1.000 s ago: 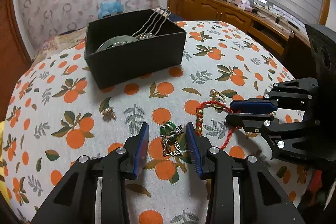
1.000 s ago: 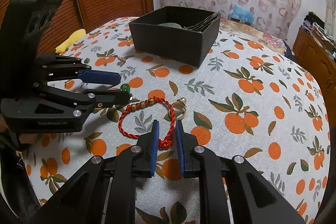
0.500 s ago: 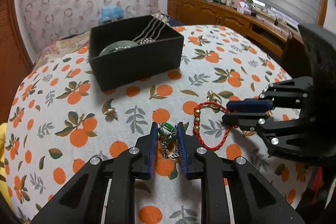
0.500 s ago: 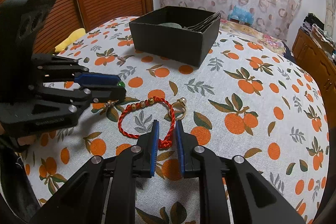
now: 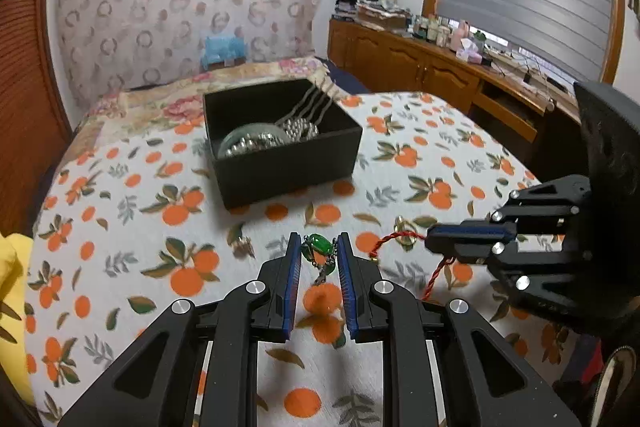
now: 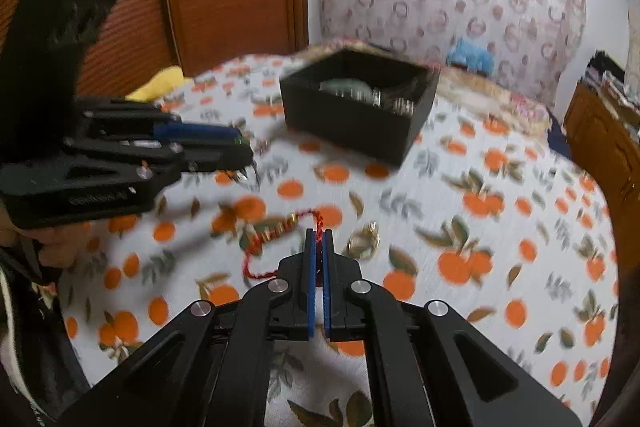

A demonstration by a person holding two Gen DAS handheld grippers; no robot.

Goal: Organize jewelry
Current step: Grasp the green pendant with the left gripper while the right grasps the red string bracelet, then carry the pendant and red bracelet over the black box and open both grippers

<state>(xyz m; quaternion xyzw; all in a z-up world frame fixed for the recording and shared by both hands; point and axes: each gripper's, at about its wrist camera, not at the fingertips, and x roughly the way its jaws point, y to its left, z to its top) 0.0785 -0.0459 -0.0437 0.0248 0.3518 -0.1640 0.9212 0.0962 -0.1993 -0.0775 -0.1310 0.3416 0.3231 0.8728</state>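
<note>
My left gripper (image 5: 319, 247) is shut on a green stone necklace (image 5: 319, 247) and holds it above the orange-print tablecloth (image 5: 120, 227), its chain hanging down. My right gripper (image 6: 319, 235) is shut on a red cord bracelet (image 6: 276, 227) with gold beads, lifted off the cloth; the cord also shows in the left wrist view (image 5: 400, 237). A black open box (image 5: 280, 143) with silver beads and a pale bangle stands further back; it also shows in the right wrist view (image 6: 356, 107).
A gold ring (image 6: 362, 241) lies on the cloth right of the bracelet. A small gold earring (image 5: 242, 247) lies left of my left gripper. A yellow cloth (image 5: 12, 267) sits at the left table edge. A wooden cabinet (image 5: 440, 75) stands at the right.
My left gripper shut on the green necklace and lifted it. My right gripper closed tighter on the red bracelet and raised it off the cloth. Both moved up and toward the box.
</note>
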